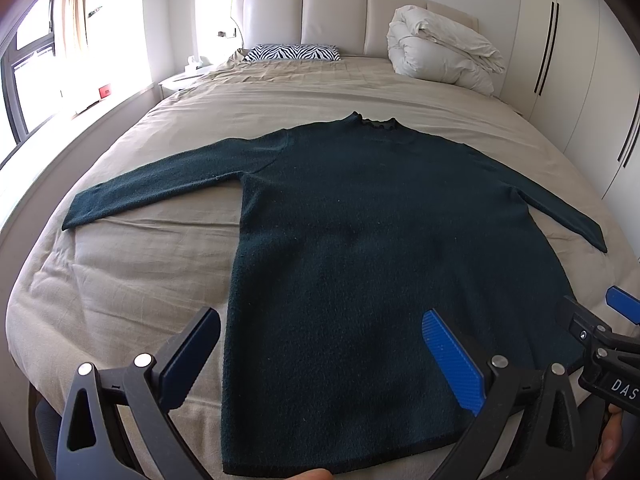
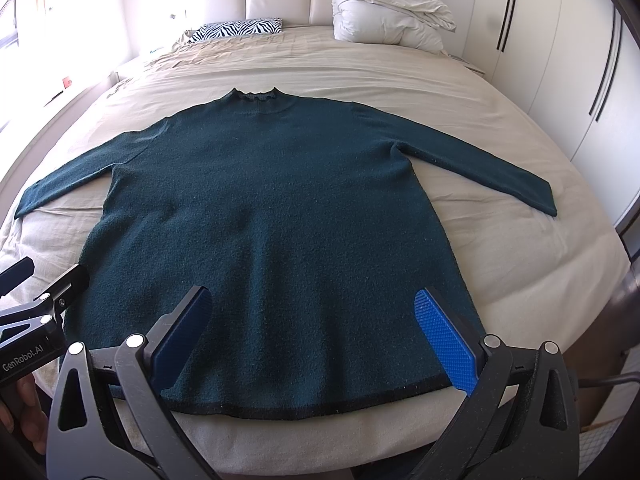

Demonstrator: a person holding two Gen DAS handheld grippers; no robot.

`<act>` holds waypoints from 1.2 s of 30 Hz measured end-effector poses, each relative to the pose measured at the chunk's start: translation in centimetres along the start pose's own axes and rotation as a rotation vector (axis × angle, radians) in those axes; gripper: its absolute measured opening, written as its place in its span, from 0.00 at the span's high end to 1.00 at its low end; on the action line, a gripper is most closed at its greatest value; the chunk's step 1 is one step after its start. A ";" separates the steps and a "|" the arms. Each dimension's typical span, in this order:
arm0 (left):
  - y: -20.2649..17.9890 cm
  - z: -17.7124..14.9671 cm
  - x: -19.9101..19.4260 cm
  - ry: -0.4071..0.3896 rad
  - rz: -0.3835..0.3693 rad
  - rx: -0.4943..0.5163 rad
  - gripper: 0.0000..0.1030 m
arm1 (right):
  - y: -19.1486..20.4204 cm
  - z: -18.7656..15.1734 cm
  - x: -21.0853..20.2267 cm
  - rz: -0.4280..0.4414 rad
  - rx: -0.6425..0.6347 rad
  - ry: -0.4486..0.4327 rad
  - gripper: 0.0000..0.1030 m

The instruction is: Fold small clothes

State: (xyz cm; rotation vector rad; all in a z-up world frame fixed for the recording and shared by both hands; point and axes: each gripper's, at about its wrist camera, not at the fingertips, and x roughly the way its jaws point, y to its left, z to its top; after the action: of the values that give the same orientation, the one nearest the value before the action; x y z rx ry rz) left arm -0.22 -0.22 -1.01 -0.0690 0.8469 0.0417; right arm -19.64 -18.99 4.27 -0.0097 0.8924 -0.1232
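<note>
A dark teal long-sleeved sweater (image 1: 360, 240) lies flat on the bed, collar toward the headboard, both sleeves spread out to the sides. It also shows in the right wrist view (image 2: 280, 208). My left gripper (image 1: 320, 344) is open and empty, hovering over the sweater's lower left part near the hem. My right gripper (image 2: 312, 320) is open and empty, hovering over the lower right part near the hem. Each gripper shows at the edge of the other's view: the right one (image 1: 600, 320) and the left one (image 2: 36, 280).
The bed (image 1: 140, 272) has a beige sheet. A zebra-print pillow (image 1: 292, 53) and a folded white duvet (image 1: 440, 52) lie by the headboard. A window is at the left and white wardrobe doors (image 1: 580, 80) at the right. A nightstand (image 1: 180, 80) stands beside the bed.
</note>
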 end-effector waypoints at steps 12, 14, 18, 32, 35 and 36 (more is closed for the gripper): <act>-0.1 -0.6 0.3 0.007 0.000 0.001 0.00 | -0.2 -0.1 0.2 -0.001 0.000 0.002 0.00; -0.2 -0.5 0.4 0.008 -0.001 0.001 0.00 | -0.3 -0.1 0.2 -0.001 -0.001 0.003 0.00; -0.2 -0.5 0.4 0.011 -0.002 0.001 0.00 | -0.3 -0.1 0.2 0.000 -0.002 0.002 0.00; -0.1 -0.1 0.8 0.034 -0.010 -0.003 0.00 | 0.4 0.0 0.6 -0.008 -0.010 0.012 0.00; -0.3 -0.1 0.9 0.026 0.002 0.004 0.00 | 0.4 0.0 0.7 -0.009 -0.010 0.011 0.00; -0.3 -0.1 0.9 0.017 0.001 0.008 0.00 | 0.4 0.0 0.6 -0.009 -0.010 0.012 0.00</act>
State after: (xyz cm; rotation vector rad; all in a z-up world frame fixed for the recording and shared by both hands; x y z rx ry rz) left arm 0.26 -0.55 -1.73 -0.0616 0.8641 0.0386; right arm -19.18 -18.66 3.76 -0.0221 0.9050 -0.1270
